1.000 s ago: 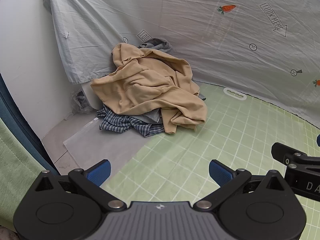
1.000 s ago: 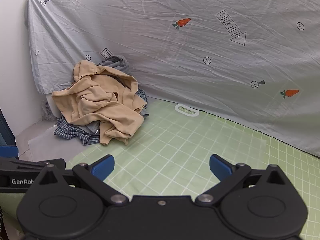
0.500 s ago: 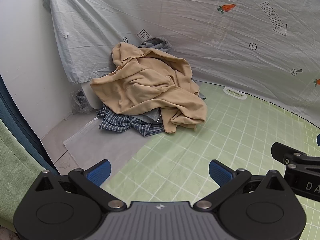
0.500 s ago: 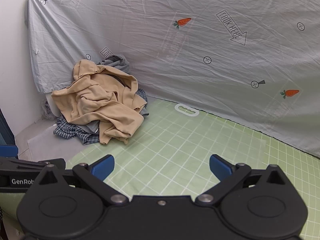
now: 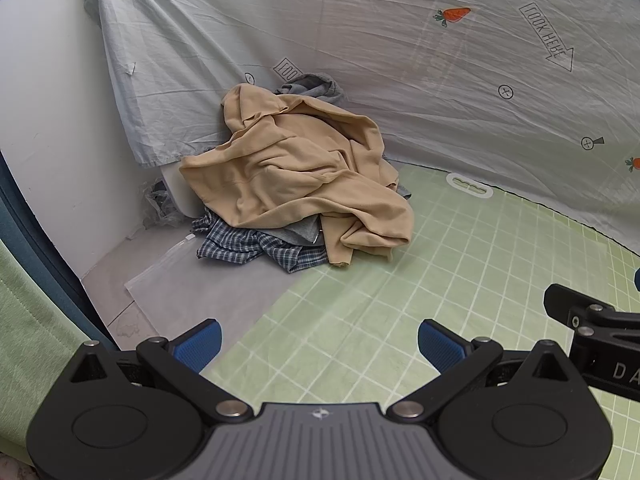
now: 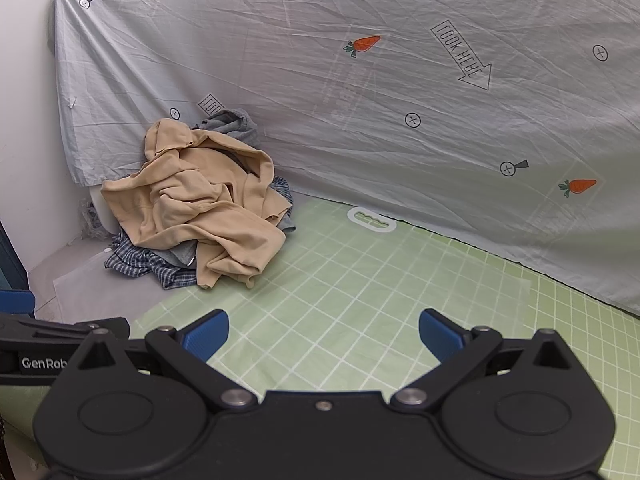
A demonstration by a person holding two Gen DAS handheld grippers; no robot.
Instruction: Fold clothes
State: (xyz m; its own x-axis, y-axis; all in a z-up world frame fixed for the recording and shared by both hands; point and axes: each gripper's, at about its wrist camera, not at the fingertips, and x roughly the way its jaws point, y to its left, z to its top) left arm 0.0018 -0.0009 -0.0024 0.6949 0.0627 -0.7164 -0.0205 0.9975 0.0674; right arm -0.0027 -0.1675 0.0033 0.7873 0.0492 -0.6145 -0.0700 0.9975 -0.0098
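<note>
Tongs, left (image 5: pixel 318 344) and right (image 6: pixel 323 334), gape wide, empty above green mat (image 6: pixel 360 280).

Left gripper (image 5: pixel 319 346) hovers over the green grid mat (image 5: pixel 460 272), blue pads wide apart w/ nothing between them. Ahead sits the clothes pile (image 5: pixel 296 184): tan hoodie (image 5: pixel 288 168) crumpled on top, blue plaid shirt (image 5: pixel 256 246) underneath, bit of grey garment (image 5: pixel 316 86) at the back against the carrot-print sheet (image 5: pixel 400 60). Right gripper's black arm (image 5: pixel 592 324) pokes in at the right edge, apart from the pile.
</note>
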